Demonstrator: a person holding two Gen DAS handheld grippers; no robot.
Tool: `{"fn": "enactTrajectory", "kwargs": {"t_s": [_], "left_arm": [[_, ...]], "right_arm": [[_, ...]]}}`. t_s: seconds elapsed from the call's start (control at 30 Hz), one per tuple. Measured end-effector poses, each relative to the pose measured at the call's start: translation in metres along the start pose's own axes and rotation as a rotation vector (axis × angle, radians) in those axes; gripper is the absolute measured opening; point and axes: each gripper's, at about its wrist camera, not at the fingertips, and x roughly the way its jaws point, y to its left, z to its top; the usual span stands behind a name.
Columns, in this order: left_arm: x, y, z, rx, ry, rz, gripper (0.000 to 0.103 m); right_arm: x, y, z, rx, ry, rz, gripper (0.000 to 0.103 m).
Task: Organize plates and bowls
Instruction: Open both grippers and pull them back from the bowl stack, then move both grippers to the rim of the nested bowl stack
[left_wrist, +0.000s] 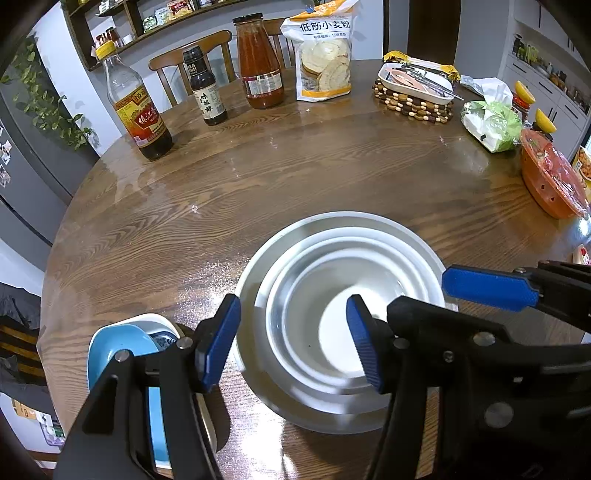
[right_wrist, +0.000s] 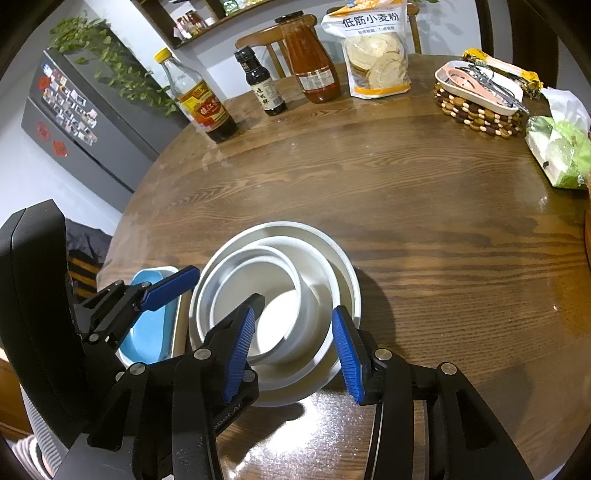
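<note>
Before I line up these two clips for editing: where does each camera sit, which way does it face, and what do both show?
Left wrist view: sits on the left claw, looks down at the stacked white bowls; its own blue pads straddle the near rim, the right claw enters at right.
Right wrist view: sits on the right claw, same downward slant; the left claw shows at left over a blue dish.
Shared: bowls, wooden table, bottles, flour bag.
</note>
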Motion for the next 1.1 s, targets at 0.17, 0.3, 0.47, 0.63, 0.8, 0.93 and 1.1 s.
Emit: {"fn": "enactTrajectory", "kwargs": {"t_s": [0.17, 0.3, 0.47, 0.63, 0.8, 0.93, 1.1], "left_arm": [[0.000, 0.000, 0.000, -0.001, 0.002, 0.004, 0.061], [0.000, 0.002, -0.001, -0.008, 0.002, 0.006, 0.065], [-0.002, 0.006, -0.001, -0.019, 0.001, 0.002, 0.068], [-0.007, 0.011, 0.002, -0.043, -0.010, -0.005, 0.080], [-0.011, 0.014, 0.004, -0.057, -0.018, -0.013, 0.081], [-0.013, 0.018, 0.007, -0.075, -0.018, -0.021, 0.086], [-0.015, 0.023, 0.009, -0.098, -0.005, -0.047, 0.092]], "right_arm": [[0.000, -0.001, -0.001, 0.001, 0.001, -0.003, 0.045], [-0.001, 0.000, -0.001, 0.001, -0.001, -0.005, 0.046], [-0.004, -0.002, 0.000, 0.011, -0.009, -0.018, 0.059], [-0.009, -0.005, 0.002, 0.030, -0.023, 0.002, 0.060], [-0.014, -0.007, 0.003, 0.046, -0.041, 0.008, 0.072], [-0.020, -0.012, 0.005, 0.069, -0.063, 0.025, 0.074], [-0.027, -0.020, 0.007, 0.096, -0.077, 0.047, 0.075]]}}
